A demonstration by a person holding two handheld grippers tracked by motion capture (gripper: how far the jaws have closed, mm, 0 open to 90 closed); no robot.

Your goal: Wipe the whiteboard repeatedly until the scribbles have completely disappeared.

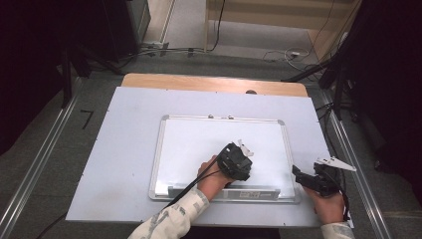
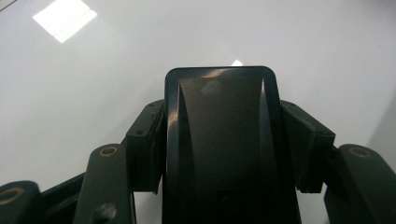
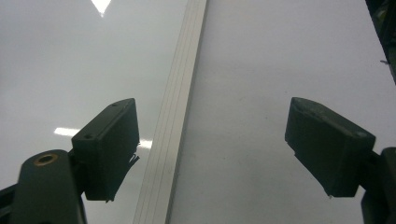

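On white mat [image 1: 124,149], whiteboard [image 1: 199,144] lies flat, silver frame [image 3: 170,140] around it. Left gripper [image 1: 238,160] over board's lower middle, jaws closed on black eraser [image 2: 219,140], eraser pressed against board surface. Right gripper [image 1: 311,178] just beyond board's right edge, jaws spread wide, holding nothing, straddling frame strip.

I see a glossy whiteboard [image 1: 199,144] with a ribbed, matt metal frame [image 3: 173,126] on a smooth white sheet [image 1: 124,149] over the wooden desk [image 1: 199,82]; a glossy black plastic block [image 2: 224,140].
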